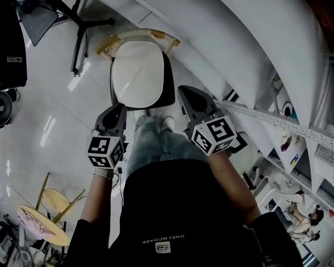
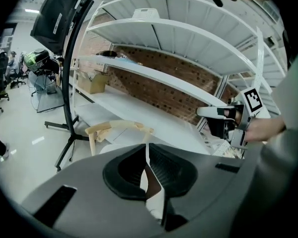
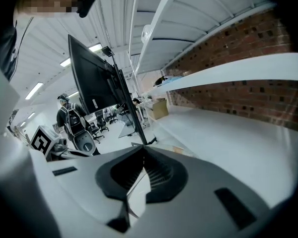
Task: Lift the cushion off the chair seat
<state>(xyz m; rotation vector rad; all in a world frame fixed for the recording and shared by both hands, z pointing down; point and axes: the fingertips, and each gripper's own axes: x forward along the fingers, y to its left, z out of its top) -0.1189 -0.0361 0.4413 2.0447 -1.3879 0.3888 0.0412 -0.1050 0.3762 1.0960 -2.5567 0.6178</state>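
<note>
A white cushion (image 1: 138, 74) lies on the dark seat of a chair with a curved wooden backrest (image 1: 134, 36), just ahead of the person's legs. My left gripper (image 1: 121, 108) hovers short of the cushion's near left corner, jaws shut and empty. On the near right side, beside the seat's edge, my right gripper (image 1: 185, 90) is also shut with nothing held. In the left gripper view the closed jaws (image 2: 147, 147) point at the wooden backrest (image 2: 120, 127), and the right gripper (image 2: 216, 112) shows at the right. The right gripper view shows its closed jaws (image 3: 143, 148) aimed past the chair.
A white shelving rack (image 1: 239, 49) curves along the right, close behind the chair. A black stand with a spread base (image 1: 80, 24) is on the floor at the chair's left. A second wooden chair with a pink cushion (image 1: 39, 224) sits at the lower left. A person (image 3: 69, 118) stands far off.
</note>
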